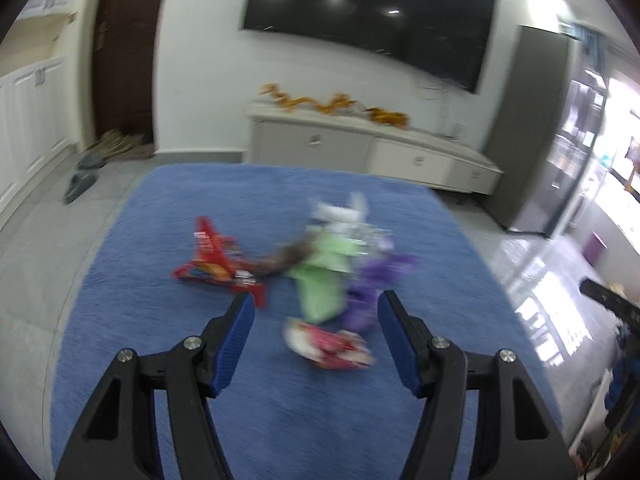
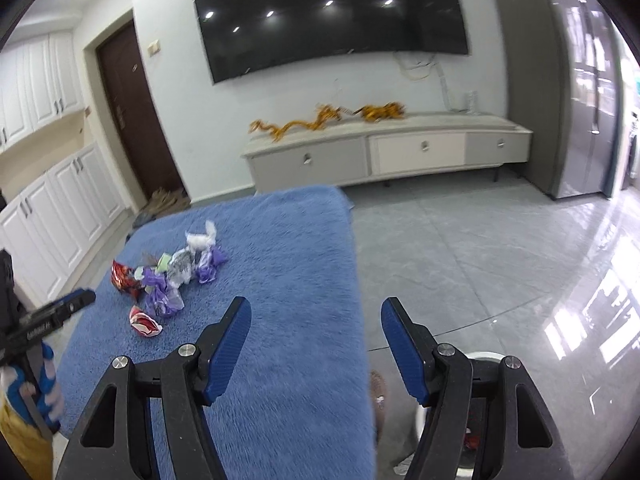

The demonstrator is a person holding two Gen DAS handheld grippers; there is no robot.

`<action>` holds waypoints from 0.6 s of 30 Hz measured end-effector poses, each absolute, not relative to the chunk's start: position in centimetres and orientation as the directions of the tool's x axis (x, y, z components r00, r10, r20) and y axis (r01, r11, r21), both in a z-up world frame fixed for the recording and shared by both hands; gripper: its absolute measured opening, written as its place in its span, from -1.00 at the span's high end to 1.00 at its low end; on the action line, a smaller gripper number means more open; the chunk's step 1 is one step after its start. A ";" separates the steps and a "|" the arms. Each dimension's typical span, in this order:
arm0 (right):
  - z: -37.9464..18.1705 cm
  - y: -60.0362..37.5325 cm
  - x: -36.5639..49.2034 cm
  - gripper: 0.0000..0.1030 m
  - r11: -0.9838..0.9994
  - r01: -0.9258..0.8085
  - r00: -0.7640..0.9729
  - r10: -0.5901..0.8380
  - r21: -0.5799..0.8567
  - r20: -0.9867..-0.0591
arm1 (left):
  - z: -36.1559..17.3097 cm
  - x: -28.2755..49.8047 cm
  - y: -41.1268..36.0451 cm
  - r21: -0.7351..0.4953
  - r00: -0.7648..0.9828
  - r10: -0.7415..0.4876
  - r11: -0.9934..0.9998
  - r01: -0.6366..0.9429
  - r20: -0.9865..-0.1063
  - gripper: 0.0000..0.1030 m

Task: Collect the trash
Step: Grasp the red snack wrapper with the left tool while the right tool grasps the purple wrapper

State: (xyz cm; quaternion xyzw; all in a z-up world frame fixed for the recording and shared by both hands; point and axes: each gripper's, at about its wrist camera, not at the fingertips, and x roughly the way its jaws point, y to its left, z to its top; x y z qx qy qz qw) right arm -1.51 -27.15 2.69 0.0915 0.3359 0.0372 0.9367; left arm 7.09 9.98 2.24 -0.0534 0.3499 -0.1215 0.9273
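Big dark TV (image 2: 328,16) on white wall, low grey/white cabinet (image 2: 384,152) below w/ gold garland (image 2: 324,118); brown door (image 2: 132,116) left, glossy grey tile floor (image 2: 500,248).

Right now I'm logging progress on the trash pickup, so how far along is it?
Little looks done: a white bin shows below the right gripper, contents unclear. Nothing is in hand; the left gripper and the right one are both open and empty. Left to do: the wrapper pile on the blue cloth, including the red-white wrapper nearest the left gripper.
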 end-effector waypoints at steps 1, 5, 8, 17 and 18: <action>2.3 -26.8 -0.7 -0.21 0.979 -0.020 0.764 0.145 0.201 -0.629 | 1.9 8.0 10.6 -0.182 0.725 -0.248 0.969 0.170 -0.643 -0.21; 0.4 -24.1 4.2 -0.13 0.967 -0.100 0.713 0.234 0.234 -0.661 | 0.6 11.7 11.9 -0.145 0.730 -0.189 0.982 0.123 -0.657 -0.21; -0.9 -21.8 7.7 -0.12 0.954 -0.158 0.677 0.292 0.254 -0.675 | -0.7 14.2 12.8 -0.145 0.722 -0.162 0.986 0.087 -0.672 -0.21; -4.9 -16.6 15.6 -0.11 0.925 -0.242 0.591 0.380 0.292 -0.712 | -4.4 17.9 15.1 -0.166 0.707 -0.117 0.986 0.000 -0.698 -0.19; -5.1 -16.3 16.0 -0.11 0.922 -0.250 0.587 0.386 0.294 -0.712 | -4.8 18.1 15.3 -0.170 0.707 -0.118 0.985 -0.004 -0.698 -0.19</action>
